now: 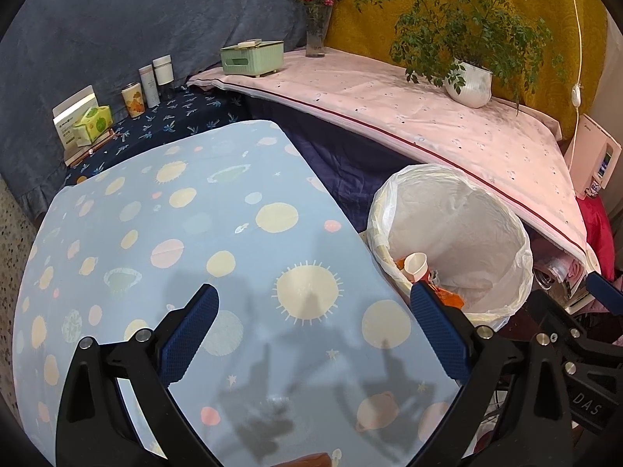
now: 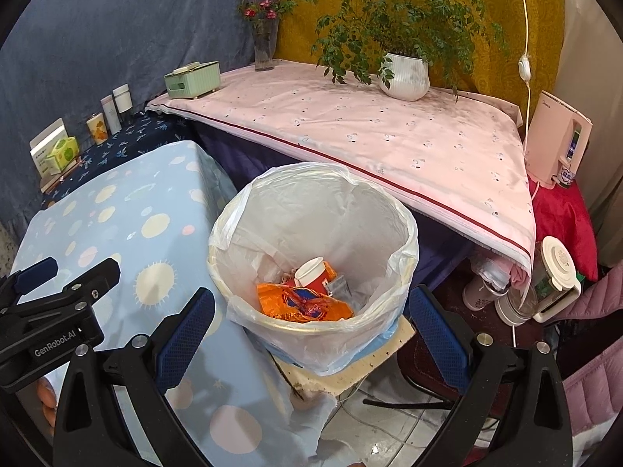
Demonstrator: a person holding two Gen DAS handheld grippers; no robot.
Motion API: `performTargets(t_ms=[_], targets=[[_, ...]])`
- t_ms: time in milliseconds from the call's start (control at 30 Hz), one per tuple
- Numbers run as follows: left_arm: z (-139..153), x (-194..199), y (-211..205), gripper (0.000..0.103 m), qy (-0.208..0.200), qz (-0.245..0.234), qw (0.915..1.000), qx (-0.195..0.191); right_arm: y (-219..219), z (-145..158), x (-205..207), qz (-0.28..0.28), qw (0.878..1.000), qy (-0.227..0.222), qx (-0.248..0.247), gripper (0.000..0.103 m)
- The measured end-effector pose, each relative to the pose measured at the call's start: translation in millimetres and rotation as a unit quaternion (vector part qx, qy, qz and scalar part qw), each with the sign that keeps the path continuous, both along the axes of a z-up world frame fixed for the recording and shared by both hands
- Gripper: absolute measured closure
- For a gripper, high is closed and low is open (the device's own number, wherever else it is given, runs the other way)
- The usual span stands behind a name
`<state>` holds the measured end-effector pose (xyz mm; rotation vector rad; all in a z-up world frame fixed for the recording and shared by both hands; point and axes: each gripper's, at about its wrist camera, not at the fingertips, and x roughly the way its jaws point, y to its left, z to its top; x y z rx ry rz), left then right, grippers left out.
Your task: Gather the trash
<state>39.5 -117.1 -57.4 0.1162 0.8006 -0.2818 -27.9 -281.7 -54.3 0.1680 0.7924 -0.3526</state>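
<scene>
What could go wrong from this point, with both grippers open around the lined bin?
1. The trash bin stands on a pale slab that juts past the table edge; a bump from the open right gripper might tip it.
2. The loose liner bunches at the rim and could snag a finger.
3. The paper cup and orange wrapper already lie inside, and the left gripper is empty over bare blue cloth, so further reaching may be wasted.

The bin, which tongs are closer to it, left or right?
Right, probably. The right tongs hang open right in front of the bin, its near rim between the fingers. The left tongs are open over the blue table, with the bin off to their right.
</scene>
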Motion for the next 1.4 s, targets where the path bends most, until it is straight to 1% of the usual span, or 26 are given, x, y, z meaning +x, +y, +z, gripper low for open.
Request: performTargets(t_ms=[467, 667, 1400], targets=[[1, -4, 3, 0.009, 0.001, 0.014, 0.9999, -0.001, 5, -3, -6, -0.004, 1.000, 0.004, -0.005, 0.007], [-1, -8, -1, 0.009, 0.002, 0.006, 1.0000, 0.003, 6, -5, -8, -0.004, 1.000, 0.006, -0.005, 0.007], [1, -15, -9, 0.009, 0.000, 0.001, 1.0000, 0.009, 1, -4, -15, -0.010, 1.000, 0.004, -0.004, 0.007]])
